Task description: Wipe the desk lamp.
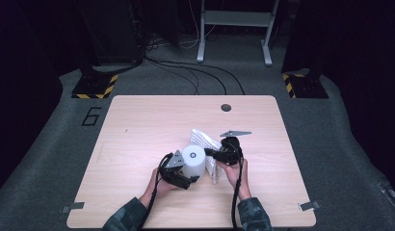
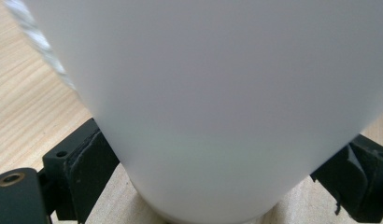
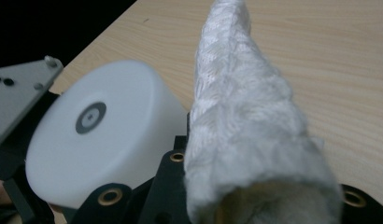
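A white cup [image 1: 193, 161] stands on the wooden table [image 1: 138, 125], wider end up, with a grey ring mark on its top face. My left gripper [image 1: 190, 172] is shut on its lower body; in the left gripper view the cup [image 2: 217, 93] sits between the pads [image 2: 87, 172] pressing it on both sides. A white woven cloth [image 1: 205, 142] hangs bunched just right of the cup, and my right gripper [image 1: 213, 155] is shut on it. In the right gripper view the cloth [image 3: 245, 116] rises from the jaws beside the cup [image 3: 101, 140].
A round cable hole [image 1: 226, 107] lies near the table's far edge. On the floor beyond are cables [image 1: 195, 72], two striped stand bases [image 1: 94, 86] and a metal frame [image 1: 234, 29]. Bare wood surrounds the hands on all sides.
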Demonstrator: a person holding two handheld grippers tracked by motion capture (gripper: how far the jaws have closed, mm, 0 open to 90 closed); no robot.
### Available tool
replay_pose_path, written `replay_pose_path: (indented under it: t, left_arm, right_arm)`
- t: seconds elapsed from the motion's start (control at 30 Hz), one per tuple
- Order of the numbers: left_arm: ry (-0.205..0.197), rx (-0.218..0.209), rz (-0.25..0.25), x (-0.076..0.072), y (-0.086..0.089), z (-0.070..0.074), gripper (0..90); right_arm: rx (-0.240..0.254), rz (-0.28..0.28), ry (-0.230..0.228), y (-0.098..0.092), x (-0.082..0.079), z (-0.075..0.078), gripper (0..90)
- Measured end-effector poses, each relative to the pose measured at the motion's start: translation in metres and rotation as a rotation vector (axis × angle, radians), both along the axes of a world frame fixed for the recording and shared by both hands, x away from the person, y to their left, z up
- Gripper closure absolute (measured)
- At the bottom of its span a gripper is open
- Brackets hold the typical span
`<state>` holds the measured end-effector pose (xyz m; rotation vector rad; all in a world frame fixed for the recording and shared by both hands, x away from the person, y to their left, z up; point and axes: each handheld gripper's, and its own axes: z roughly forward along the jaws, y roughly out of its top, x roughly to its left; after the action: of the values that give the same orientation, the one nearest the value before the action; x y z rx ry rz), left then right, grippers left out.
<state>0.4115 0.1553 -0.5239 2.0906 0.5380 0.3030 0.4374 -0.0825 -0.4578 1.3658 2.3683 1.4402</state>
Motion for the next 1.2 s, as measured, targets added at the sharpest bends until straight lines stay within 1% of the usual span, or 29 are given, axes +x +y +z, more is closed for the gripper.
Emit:
replay_pose_path:
  t: [0.07, 0.1, 0.13, 0.17, 0.23, 0.27, 0.3, 0.33, 0.37, 0.4, 0.43, 0.47, 0.5, 0.53, 0.57, 0.67, 0.7, 0.73, 0.77, 0.9, 0.93, 0.97, 1.0, 1.03, 1.07, 1.13, 1.2]
  left_arm:
    - [-0.002, 0.001, 0.004, 0.0, 0.0, 0.0, 7.7]
    - [0.0, -0.001, 0.007, 0.0, 0.0, 0.0, 7.6]
    - [0.003, -0.005, 0.007, 0.0, 0.0, 0.0, 7.6]
    - [0.006, -0.014, 0.004, 0.0, 0.001, 0.0, 7.6]
    - [0.02, -0.021, 0.008, 0.001, 0.002, 0.0, 7.5]
    - [0.019, -0.02, 0.009, 0.001, 0.002, 0.001, 6.8]
    - [0.018, -0.031, 0.012, 0.001, 0.003, 0.001, 3.9]
    - [0.023, -0.036, 0.006, 0.002, 0.004, 0.003, 1.0]
    - [0.029, -0.044, 0.016, 0.002, 0.005, 0.004, 0.0]
    - [0.027, -0.049, 0.019, 0.002, 0.006, 0.005, 0.0]
    - [0.036, -0.06, 0.019, 0.003, 0.007, 0.006, 0.0]
    - [0.036, -0.068, 0.023, 0.003, 0.008, 0.008, 0.0]
    - [0.034, -0.069, 0.02, 0.002, 0.009, 0.011, 0.0]
    - [0.035, -0.076, 0.023, 0.002, 0.009, 0.012, 0.0]
    - [0.032, -0.073, 0.02, 0.002, 0.01, 0.014, 0.0]
    - [0.041, -0.076, 0.018, 0.001, 0.012, 0.017, 0.0]
    - [0.036, -0.073, 0.011, 0.001, 0.013, 0.019, 0.0]
    - [0.047, -0.089, 0.013, -0.001, 0.013, 0.019, 0.0]
    - [0.053, -0.086, 0.003, -0.002, 0.014, 0.021, 0.0]
    - [0.042, -0.097, -0.005, -0.007, 0.02, 0.03, 0.0]
    - [0.034, -0.098, -0.006, -0.009, 0.021, 0.033, 0.0]
    - [0.028, -0.099, -0.01, -0.01, 0.022, 0.036, 0.0]
    - [0.013, -0.097, -0.015, -0.012, 0.024, 0.04, 0.0]
    - [0.013, -0.097, -0.015, -0.012, 0.024, 0.04, 0.0]
    - [0.007, -0.102, -0.013, -0.014, 0.025, 0.045, 0.0]
    - [-0.016, -0.107, -0.015, -0.017, 0.028, 0.055, 0.0]
    - [-0.034, -0.116, -0.006, -0.018, 0.029, 0.061, 0.0]
  right_arm:
    - [-0.002, -0.008, -0.001, -0.004, -0.003, -0.003, 85.3]
    - [0.004, -0.018, 0.006, -0.006, -0.006, -0.003, 85.3]
    - [0.001, -0.019, -0.01, -0.009, -0.006, -0.004, 85.3]
    - [0.011, -0.031, -0.006, -0.012, -0.009, -0.003, 85.4]
    - [0.012, -0.042, -0.024, -0.017, -0.011, 0.0, 85.3]
    - [0.015, -0.051, -0.03, -0.019, -0.013, 0.002, 85.3]
    - [0.015, -0.052, -0.039, -0.021, -0.014, 0.004, 85.4]
    - [0.014, -0.059, -0.047, -0.023, -0.016, 0.006, 85.4]
    - [0.012, -0.063, -0.053, -0.024, -0.018, 0.008, 85.3]
    - [0.012, -0.068, -0.054, -0.025, -0.019, 0.01, 85.3]
    - [0.007, -0.067, -0.064, -0.026, -0.02, 0.013, 85.3]
    - [0.003, -0.07, -0.073, -0.027, -0.022, 0.015, 85.3]
    - [0.006, -0.069, -0.072, -0.027, -0.023, 0.018, 85.4]
    - [0.001, -0.063, -0.094, -0.027, -0.024, 0.021, 85.3]
    - [0.0, -0.064, -0.094, -0.027, -0.025, 0.023, 85.4]
    - [-0.005, -0.058, -0.112, -0.026, -0.029, 0.032, 85.3]
    - [-0.008, -0.056, -0.122, -0.025, -0.03, 0.035, 85.3]
    - [-0.009, -0.054, -0.128, -0.025, -0.03, 0.038, 85.3]
    - [-0.007, -0.057, -0.131, -0.024, -0.032, 0.041, 85.3]
    - [-0.013, -0.044, -0.155, -0.022, -0.034, 0.05, 85.3]
    - [-0.01, -0.046, -0.154, -0.021, -0.035, 0.052, 85.3]
    - [-0.012, -0.043, -0.162, -0.02, -0.036, 0.054, 85.3]
    - [-0.01, -0.039, -0.163, -0.019, -0.036, 0.056, 85.3]
    - [-0.01, -0.039, -0.163, -0.019, -0.036, 0.056, 85.3]
    - [-0.01, -0.036, -0.173, -0.017, -0.036, 0.061, 85.3]
    - [-0.007, -0.029, -0.179, -0.015, -0.036, 0.064, 85.3]
    - [-0.005, -0.022, -0.183, -0.013, -0.036, 0.068, 85.2]
